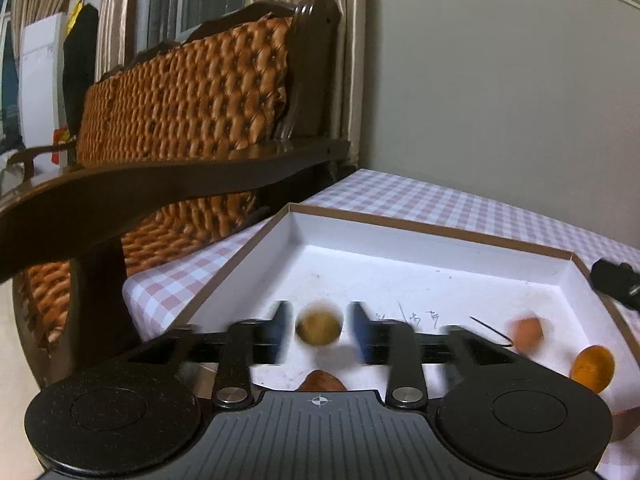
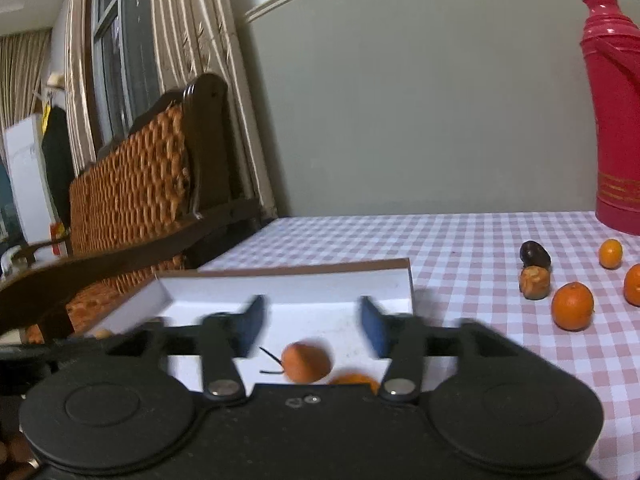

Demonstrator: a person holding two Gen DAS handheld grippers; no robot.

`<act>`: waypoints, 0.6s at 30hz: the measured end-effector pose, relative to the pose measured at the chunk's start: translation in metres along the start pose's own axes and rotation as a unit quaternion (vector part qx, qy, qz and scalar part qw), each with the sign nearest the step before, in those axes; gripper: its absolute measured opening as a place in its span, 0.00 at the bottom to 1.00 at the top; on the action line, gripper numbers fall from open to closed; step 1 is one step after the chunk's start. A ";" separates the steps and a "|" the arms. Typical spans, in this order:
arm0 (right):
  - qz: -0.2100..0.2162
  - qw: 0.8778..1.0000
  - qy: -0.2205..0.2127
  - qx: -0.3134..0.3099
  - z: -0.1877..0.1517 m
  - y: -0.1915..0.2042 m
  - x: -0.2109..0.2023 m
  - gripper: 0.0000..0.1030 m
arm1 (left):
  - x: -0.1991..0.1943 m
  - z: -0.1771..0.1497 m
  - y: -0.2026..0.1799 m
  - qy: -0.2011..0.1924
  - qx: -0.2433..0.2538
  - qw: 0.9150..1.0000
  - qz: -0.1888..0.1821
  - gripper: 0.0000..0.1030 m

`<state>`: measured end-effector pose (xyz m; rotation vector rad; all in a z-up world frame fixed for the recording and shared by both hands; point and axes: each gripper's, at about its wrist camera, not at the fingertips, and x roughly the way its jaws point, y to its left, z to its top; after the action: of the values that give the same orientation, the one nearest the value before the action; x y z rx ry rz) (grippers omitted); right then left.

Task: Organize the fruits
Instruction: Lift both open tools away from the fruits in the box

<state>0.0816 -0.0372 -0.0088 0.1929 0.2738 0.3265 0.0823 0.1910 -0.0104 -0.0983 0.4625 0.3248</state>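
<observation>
A pink-checked tablecloth covers the table; a tufted wooden sofa stands left of both claws. The left gripper, jaws apart, frames a blurred yellowish fruit, seemingly unpinched. The right gripper gapes over the white box; an orange fruit lies below. Handwriting on the box floor is unreadable.

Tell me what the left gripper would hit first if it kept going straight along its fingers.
Probably the small yellowish round fruit lying in the white box: it sits in the gap of the open left gripper, with no pad pressing on it. The picture is blurred, so depth is uncertain; beyond it lies bare box floor.
</observation>
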 end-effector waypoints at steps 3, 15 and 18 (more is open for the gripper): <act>0.003 1.000 -0.028 -0.002 0.005 0.000 -0.012 0.78 | -0.015 0.002 -0.003 -0.044 -0.002 0.999 0.022 1.00; -0.007 0.997 -0.074 0.007 0.012 -0.012 -0.032 0.94 | -0.039 0.000 -0.015 -0.065 0.019 0.998 -0.001 1.00; -0.009 0.998 -0.068 0.015 0.010 -0.016 -0.033 0.94 | -0.037 0.000 -0.017 -0.064 0.022 0.998 -0.003 1.00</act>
<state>0.0591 -0.0653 0.0048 0.2415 0.1459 0.2903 0.0564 0.1641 0.0068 -0.0367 0.3418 0.3122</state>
